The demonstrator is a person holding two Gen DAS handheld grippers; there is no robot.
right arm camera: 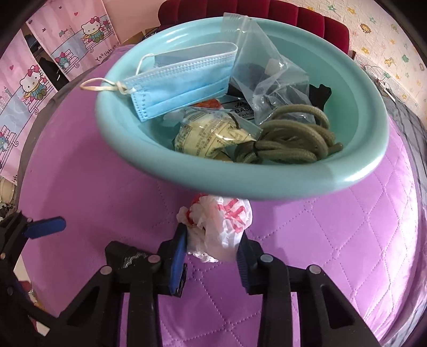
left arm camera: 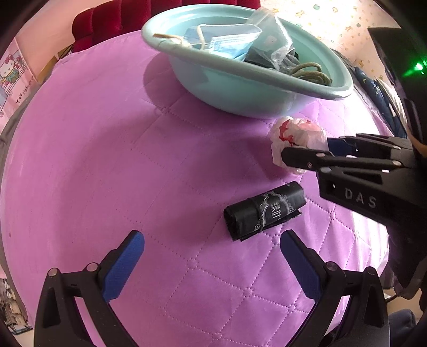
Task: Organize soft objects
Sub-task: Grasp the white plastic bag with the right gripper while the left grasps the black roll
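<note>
A quilted purple cover (left arm camera: pixel 106 160) spreads over the worktop, with Hello Kitty curtains (right arm camera: pixel 32 80) and a red chair (right arm camera: pixel 307 18) behind. The right gripper (right arm camera: pixel 210 237) is clamped on a crumpled bag (right arm camera: pixel 221 227) just beside the basin (right arm camera: pixel 293 184). The left gripper (left arm camera: pixel 212 256) hangs spread apart near a black roll (left arm camera: pixel 264 211).
</note>
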